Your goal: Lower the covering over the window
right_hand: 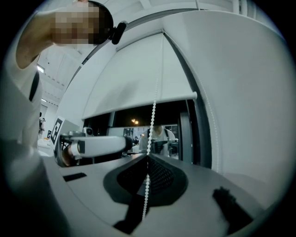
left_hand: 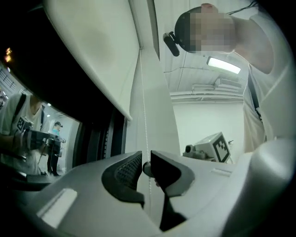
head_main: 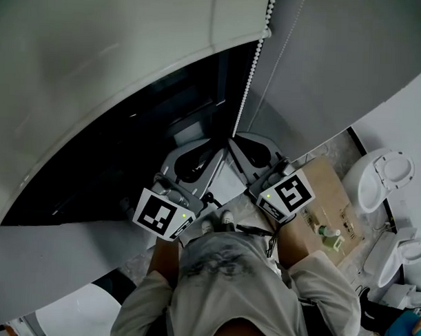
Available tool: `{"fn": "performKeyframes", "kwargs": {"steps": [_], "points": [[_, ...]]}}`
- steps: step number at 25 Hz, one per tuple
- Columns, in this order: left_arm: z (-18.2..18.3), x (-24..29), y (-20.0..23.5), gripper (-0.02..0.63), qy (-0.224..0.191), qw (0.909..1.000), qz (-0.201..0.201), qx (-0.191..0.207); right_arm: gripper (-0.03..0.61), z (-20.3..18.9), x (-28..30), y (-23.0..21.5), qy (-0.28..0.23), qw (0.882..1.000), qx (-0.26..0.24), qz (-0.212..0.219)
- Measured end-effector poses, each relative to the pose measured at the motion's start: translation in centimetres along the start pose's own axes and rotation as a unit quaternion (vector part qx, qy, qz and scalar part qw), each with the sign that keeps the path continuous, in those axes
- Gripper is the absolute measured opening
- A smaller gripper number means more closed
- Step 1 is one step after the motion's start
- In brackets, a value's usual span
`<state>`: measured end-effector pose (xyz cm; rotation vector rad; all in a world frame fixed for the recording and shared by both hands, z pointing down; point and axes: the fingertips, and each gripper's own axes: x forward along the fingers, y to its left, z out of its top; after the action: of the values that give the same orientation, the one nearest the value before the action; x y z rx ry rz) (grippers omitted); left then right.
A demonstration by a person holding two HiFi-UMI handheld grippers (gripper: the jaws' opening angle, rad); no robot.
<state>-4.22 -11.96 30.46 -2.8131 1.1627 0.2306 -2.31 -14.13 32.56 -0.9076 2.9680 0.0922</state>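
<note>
- The roller blind (head_main: 118, 50) hangs over the upper part of the window (head_main: 128, 161), at the far left of the head view; below its bottom rail the dark glass is bare
- The bead chain (head_main: 252, 62) drops from the blind's right end, close to the window frame, down to the two grippers held in front of the person
- The right gripper (head_main: 232, 139) has its jaws closed together on the bead chain; in the right gripper view (right_hand: 148, 158) the beads (right_hand: 152, 120) run straight down into the seam between the dark ribbed pads and come out below them
- The left gripper (head_main: 216, 152) sits just left of the right one, tips near each other; in the left gripper view (left_hand: 145, 161) its jaws stand a little apart
- A thin strand of the chain (left_hand: 147, 139) passes through that narrow gap, and the pads do not press on it
- A second strand shows at the right of the right gripper view, hanging free against the pale wall
- A cardboard box (head_main: 327, 195) with a small bottle (head_main: 328, 235) on it stands on the floor to the right, near the person
</note>
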Motion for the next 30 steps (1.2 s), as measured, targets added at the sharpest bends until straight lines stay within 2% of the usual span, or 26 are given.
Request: {"fn": "performKeyframes", "kwargs": {"steps": [9,19,21,23,30], "points": [[1.6,2.0,-0.6,0.084,-0.005,0.9995,-0.014,0.027,0.017,-3.8,-0.3,0.7,0.037,0.999,0.025,0.004],[2.1,3.5,-0.5,0.095,-0.008,0.9993,-0.019,0.031,0.017,-8.2,-0.5,2.4,0.073,0.995,0.062,0.017],[2.4,3.6,-0.4,0.082,-0.014,0.9992,-0.017,0.033,0.017,-8.4,-0.5,2.5,0.074,0.995,0.065,0.017],[2.5,3.7,-0.4,0.023,-0.017,0.9991,-0.014,0.035,0.017,-8.4,-0.5,2.4,0.075,0.995,0.063,0.016],[2.4,3.8,-0.6,0.015,-0.018,0.9992,-0.016,0.03,0.018,-8.3,-0.8,2.4,0.081,0.995,0.05,0.01]]}}
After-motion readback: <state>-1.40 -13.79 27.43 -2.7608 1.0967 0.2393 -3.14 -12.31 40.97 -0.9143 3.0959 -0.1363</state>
